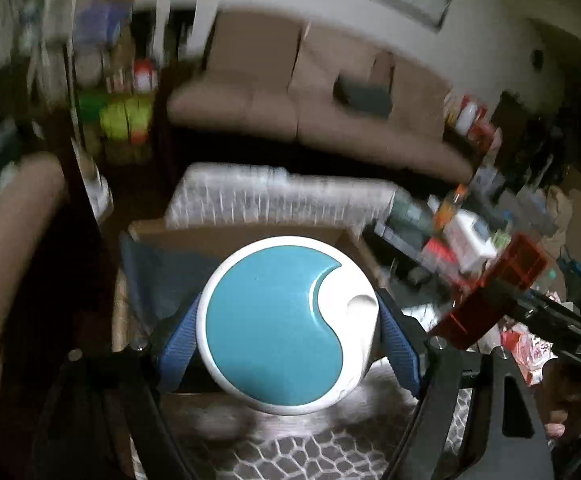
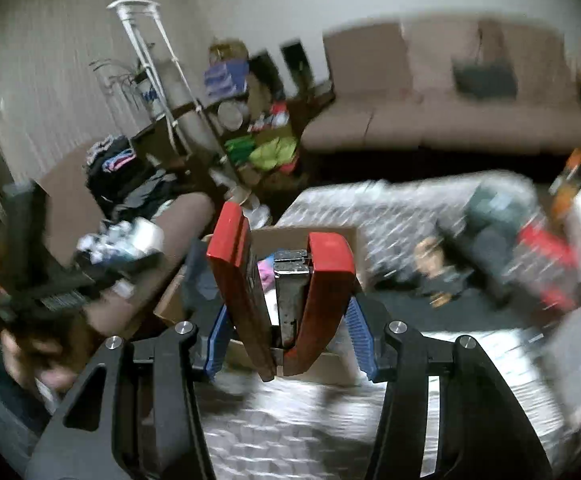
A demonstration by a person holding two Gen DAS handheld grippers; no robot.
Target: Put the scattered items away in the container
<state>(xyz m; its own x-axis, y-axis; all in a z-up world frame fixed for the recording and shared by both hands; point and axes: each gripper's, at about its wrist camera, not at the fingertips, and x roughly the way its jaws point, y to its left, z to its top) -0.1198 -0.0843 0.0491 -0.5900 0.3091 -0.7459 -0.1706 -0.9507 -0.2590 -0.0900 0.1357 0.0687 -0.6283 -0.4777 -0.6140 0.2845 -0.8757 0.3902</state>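
One cardboard box, open top, sits on the patterned bed cover. One round white container with teal lid, lid face toward the camera, hangs just in front of and over the box, pinched at its sides by the left gripper, pitched down. One red stapler, long axis pointing away toward the box, hinge end nearest the camera, arms splayed, clamped in the right gripper, also angled down.
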